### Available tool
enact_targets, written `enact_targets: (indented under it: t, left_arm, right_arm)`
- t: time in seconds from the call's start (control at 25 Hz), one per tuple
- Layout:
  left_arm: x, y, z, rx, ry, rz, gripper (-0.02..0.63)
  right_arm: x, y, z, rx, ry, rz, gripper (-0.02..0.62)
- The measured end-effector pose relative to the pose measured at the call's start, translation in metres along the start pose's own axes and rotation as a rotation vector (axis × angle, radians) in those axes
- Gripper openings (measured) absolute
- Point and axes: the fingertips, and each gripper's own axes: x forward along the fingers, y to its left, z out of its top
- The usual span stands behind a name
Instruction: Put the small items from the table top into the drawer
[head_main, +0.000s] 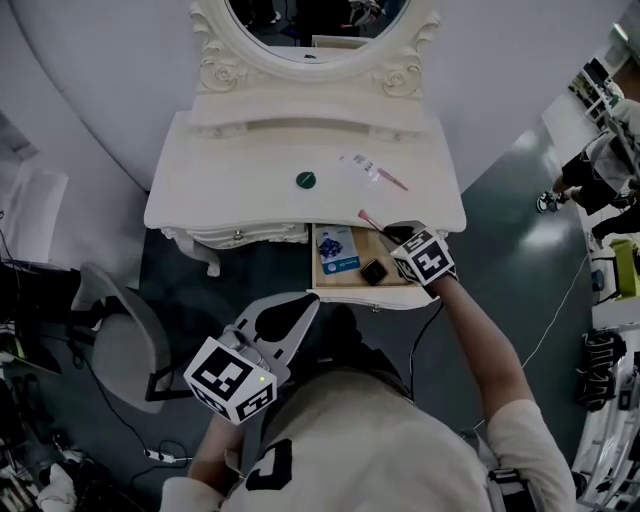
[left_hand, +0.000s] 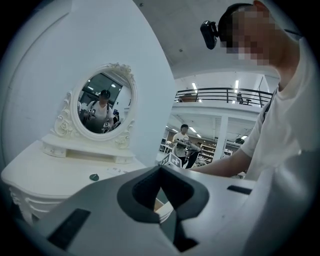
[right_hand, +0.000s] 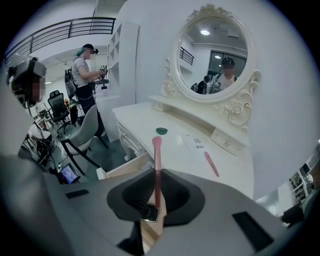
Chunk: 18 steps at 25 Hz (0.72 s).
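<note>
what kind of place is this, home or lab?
Likely a lab or data-collection hall staged as a bedroom corner: a white dressing table with oval mirror, a mezzanine railing beyond, and another person working nearby.

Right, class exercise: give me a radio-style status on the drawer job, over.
Left gripper shut, empty, held back. Right gripper shut on pink brush, over open drawer. Green disc, pink stick, clear packet on tabletop. Nothing blocking drawer.
</note>
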Motion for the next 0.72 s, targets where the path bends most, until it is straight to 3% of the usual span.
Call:
enact_targets:
  t: [0.72]
  left_arm:
    - [0.016,0.0,-0.014,-0.033,0.07,-0.034,0.057]
  right_arm:
    - [0.026,0.044,-0.044,-0.039,0.089,0.094,0.06]
